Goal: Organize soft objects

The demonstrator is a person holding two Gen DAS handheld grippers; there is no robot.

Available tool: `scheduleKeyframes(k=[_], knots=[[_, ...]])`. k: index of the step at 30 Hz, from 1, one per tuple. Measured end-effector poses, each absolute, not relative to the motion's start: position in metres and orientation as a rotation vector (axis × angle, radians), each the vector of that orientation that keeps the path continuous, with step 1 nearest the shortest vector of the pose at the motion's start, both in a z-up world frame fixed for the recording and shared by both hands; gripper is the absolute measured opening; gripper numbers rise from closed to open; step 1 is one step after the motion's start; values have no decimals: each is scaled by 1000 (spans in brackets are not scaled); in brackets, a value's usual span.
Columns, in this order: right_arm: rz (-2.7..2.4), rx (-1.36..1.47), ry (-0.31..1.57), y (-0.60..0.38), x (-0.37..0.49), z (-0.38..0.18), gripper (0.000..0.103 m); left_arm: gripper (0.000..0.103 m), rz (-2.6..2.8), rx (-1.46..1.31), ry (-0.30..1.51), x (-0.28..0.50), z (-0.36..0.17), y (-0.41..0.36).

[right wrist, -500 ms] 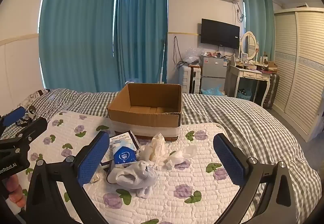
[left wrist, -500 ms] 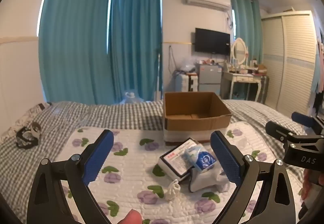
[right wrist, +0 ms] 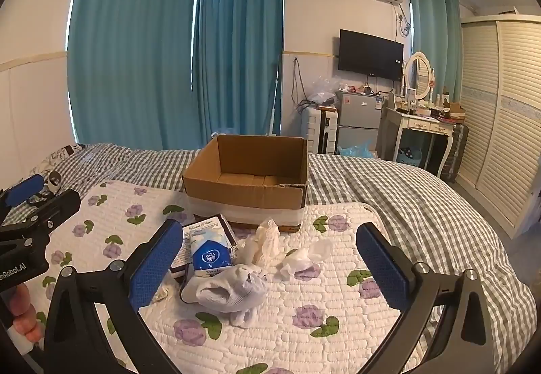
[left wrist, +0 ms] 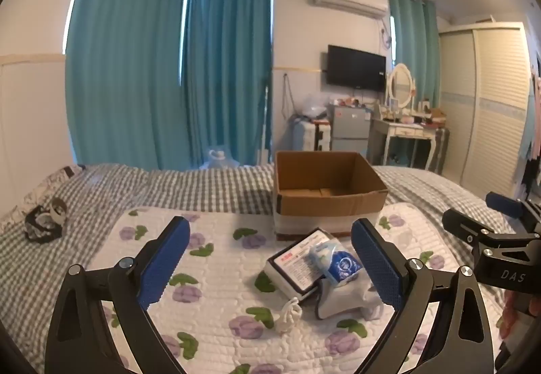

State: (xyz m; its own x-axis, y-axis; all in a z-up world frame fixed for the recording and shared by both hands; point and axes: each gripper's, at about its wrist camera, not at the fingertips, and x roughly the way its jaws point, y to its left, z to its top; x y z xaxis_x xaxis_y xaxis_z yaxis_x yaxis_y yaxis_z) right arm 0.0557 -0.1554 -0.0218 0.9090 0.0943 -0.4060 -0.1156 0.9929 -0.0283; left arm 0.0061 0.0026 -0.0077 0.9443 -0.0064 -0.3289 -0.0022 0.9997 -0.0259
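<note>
Both grippers hovered above the quilt (right wrist: 338,333) with fingers spread wide and nothing between them. Seen from its own camera, the left gripper (left wrist: 270,259) faced the heap of soft things from the left; the right gripper (right wrist: 267,264) looked straight over it. The heap lay on the quilt just in front of the box (right wrist: 250,181), which stood upright and showed a bare cardboard floor. A white sock (right wrist: 230,293) sat nearest the right gripper, bunched up. Touching it from behind was a blue tissue pack (right wrist: 209,254), which rested on a flat dark-edged packet (left wrist: 294,264). Crumpled tissue (right wrist: 263,240) and a scrap of clear plastic (right wrist: 304,259) lay to the right of the pack. A small white bundle (left wrist: 287,316) sat apart, left of the sock.
</note>
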Motion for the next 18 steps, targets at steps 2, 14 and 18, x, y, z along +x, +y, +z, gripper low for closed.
scheduleKeyframes(k=[2,14,18], knots=[[107,-54,417,-155,56,-21,103,98,-3,-33,336,2,-4,6],[107,-42,421,-159,57,-21,103,98,0,-10,340,2,-5,8],[108,-44,420,-158,57,-21,103,98,2,-8,341,3,-4,8]])
